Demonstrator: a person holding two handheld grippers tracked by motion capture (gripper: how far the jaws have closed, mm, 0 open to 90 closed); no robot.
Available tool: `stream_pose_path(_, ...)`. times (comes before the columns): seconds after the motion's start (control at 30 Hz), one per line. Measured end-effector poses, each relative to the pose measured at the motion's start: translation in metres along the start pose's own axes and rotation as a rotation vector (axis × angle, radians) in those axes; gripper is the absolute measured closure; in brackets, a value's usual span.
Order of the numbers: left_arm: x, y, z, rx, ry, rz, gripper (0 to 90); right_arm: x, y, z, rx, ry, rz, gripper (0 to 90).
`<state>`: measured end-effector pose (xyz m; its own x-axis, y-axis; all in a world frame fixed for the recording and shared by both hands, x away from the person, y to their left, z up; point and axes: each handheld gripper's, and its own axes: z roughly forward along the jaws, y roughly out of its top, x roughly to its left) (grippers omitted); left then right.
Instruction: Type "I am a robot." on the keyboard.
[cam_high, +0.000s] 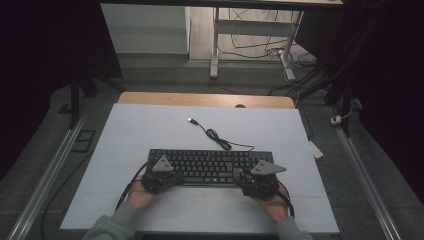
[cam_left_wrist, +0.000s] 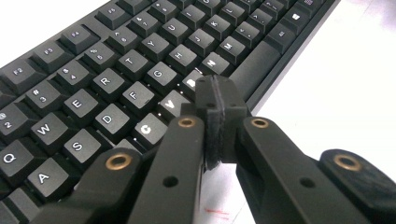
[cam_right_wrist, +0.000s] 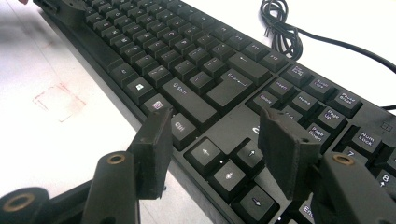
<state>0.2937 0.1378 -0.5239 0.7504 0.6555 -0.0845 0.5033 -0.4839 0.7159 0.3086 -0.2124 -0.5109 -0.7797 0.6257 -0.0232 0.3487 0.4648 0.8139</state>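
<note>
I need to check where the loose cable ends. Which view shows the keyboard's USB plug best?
The high view: the USB plug lies bare on the white table, beyond the keyboard. The right gripper view shows the cable's coiled bundle, not its end. The left gripper view shows keys.

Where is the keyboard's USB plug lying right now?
In the high view, the USB plug lies loose on the white table cover, beyond the keyboard and slightly left of centre, its coiled cable trailing back toward the keyboard.

One keyboard (cam_high: 210, 166) — one cable (cam_high: 216, 135) — two grippers.
</note>
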Motion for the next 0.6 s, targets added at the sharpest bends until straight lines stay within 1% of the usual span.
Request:
stream_pose_path(0.13, 0.0007, -0.0002, 0.0024, 0.002, 0.000, -0.008, 89.1, -0.0001, -0.0001, 0.0003, 0.000, 0.001, -0.001, 44.9)
stream_pose_path(0.37, 0.0008, -0.0003, 0.0029, 0.002, 0.000, -0.009, 89.1, -0.0001, -0.0001, 0.0005, 0.000, 0.000, 0.002, 44.9)
stream_pose_path(0.43, 0.0009, -0.0003, 0.0032, 0.005, 0.001, -0.006, 89.1, 0.0000, 0.0000, 0.0003, 0.005, -0.002, -0.001, 44.9)
stream_pose_path(0.47, 0.0006, -0.0005, 0.0042, 0.016, 0.006, -0.002, 89.1, 0.0001, 0.0000, 0.0004, 0.006, -0.003, -0.002, 44.8)
stream_pose_path(0.5, 0.0003, -0.0012, 0.0051, 0.015, 0.009, 0.006, 89.1, 0.0001, 0.0000, 0.0005, 0.007, -0.002, -0.002, 44.8)
stream_pose_path(0.6, 0.0002, -0.0009, 0.0051, 0.015, 0.010, 0.006, 89.2, -0.0001, 0.0000, 0.0006, 0.012, -0.003, -0.005, 44.8)
